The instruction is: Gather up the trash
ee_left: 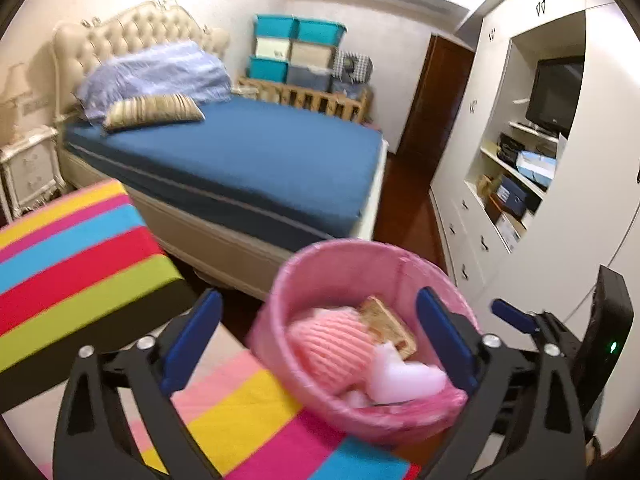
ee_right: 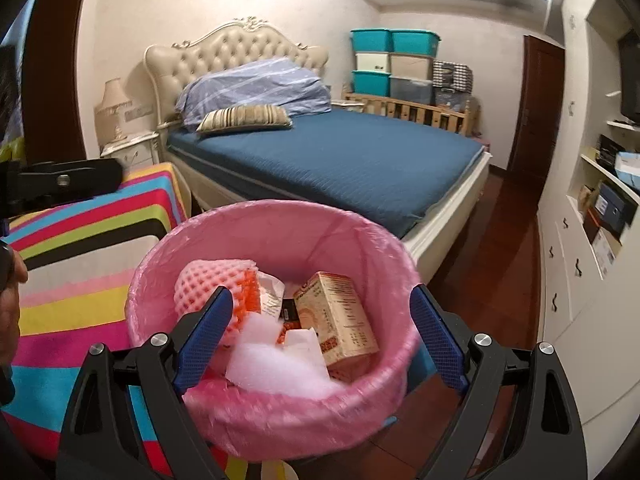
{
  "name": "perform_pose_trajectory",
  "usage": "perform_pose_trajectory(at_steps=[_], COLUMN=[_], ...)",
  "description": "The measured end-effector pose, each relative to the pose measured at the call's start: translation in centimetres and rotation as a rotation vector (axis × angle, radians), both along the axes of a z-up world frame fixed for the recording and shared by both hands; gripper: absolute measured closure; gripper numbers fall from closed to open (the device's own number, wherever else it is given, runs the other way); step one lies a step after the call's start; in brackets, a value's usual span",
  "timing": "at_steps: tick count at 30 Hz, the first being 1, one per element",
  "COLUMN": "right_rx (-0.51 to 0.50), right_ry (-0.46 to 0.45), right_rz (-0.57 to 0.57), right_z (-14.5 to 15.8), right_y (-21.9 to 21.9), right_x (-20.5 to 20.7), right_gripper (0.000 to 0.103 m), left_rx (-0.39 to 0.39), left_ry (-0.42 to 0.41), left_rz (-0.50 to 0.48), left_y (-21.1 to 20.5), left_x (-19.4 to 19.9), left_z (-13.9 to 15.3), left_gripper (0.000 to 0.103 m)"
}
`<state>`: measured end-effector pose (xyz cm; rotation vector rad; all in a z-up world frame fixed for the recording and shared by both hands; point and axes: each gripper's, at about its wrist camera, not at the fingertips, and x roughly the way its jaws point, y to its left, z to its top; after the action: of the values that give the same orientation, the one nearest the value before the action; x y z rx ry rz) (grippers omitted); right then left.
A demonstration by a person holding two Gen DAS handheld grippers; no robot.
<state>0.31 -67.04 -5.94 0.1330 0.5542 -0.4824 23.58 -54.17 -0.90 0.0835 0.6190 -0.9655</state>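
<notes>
Bedroom scene, two wrist views. We see a pink-lined bin (ee_right: 276, 408) standing on the floor near the foot of the bed (ee_right: 340, 160), just beside a striped cloth (ee_right: 80, 300) in bright bands.

Left gripper (ee_left: 320, 340): jaws spread wide, nothing between the pads; we see one blue finger (ee_left: 196, 332) over the striped cloth and the other in front of the bin's near wall. No earlier picture is given, so we report the state only. In the left view the bin (ee_left: 320, 400) sits right of centre, w/ the right tool's blue tip visible at the far right edge.

Right gripper (ee_right: 324, 340): jaws likewise wide, empty, straddling the bin's near rim; its left finger (ee_right: 204, 336) lies in front of the contents, its right finger just outside the bin wall. We cannot tell whether either finger touches the liner.

Contents of bin, i.e. the trash: a pink foam net (ee_right: 216, 276) at the left, a tan carton (ee_right: 340, 316) tilted at the right, white foam pieces (ee_right: 272, 364) toward the near side, plus small dark scraps between them, too small to identify.

Background: tufted headboard (ee_right: 236, 52), blue pillow (ee_right: 256, 84), stacked storage boxes (ee_right: 392, 64), white cabinets (ee_right: 580, 300) along the right wall. A hand (ee_right: 10, 292) shows at the left edge of the right view.
</notes>
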Motion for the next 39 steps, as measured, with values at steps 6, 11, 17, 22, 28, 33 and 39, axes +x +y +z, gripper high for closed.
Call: perform_pose_trajectory(at_steps=[6, 11, 17, 22, 28, 33, 39], right_rx=[0.006, 0.006, -0.014, -0.055, -0.042, -0.031, 0.034], right_ry=[-0.016, -0.047, -0.066, -0.026, 0.010, 0.028, 0.039], right_rz=[-0.023, -0.040, -0.053, -0.064, -0.054, -0.059, -0.069], right_z=[1.2, 3.4, 6.1, 6.8, 6.3, 5.4, 4.0], right_y=[0.7, 1.5, 3.6, 5.6, 6.6, 6.9, 6.2], right_x=[-1.8, -3.3, -5.2, -6.2, -6.9, -7.2, -7.2], right_gripper=[0.018, 0.018, 0.018, 0.018, 0.018, 0.018, 0.018], left_rx=[0.057, 0.077, 0.118, 0.078, 0.088, 0.103, 0.132], left_ry=[-0.188, -0.297, -0.363, -0.328, -0.303, -0.251, -0.234], left_rz=[0.059, 0.101, 0.148, 0.146, 0.151, 0.147, 0.154], left_y=[3.3, 5.8, 8.0, 10.7, 12.3, 13.0, 12.8], left_x=[-2.6, -5.2, -8.8, -11.0, -12.6, -13.0, -12.9], left_z=[1.1, 1.8, 2.3, 2.5, 2.1, 0.8, -0.5], left_gripper=[0.005, 0.005, 0.005, 0.005, 0.005, 0.005, 0.005])
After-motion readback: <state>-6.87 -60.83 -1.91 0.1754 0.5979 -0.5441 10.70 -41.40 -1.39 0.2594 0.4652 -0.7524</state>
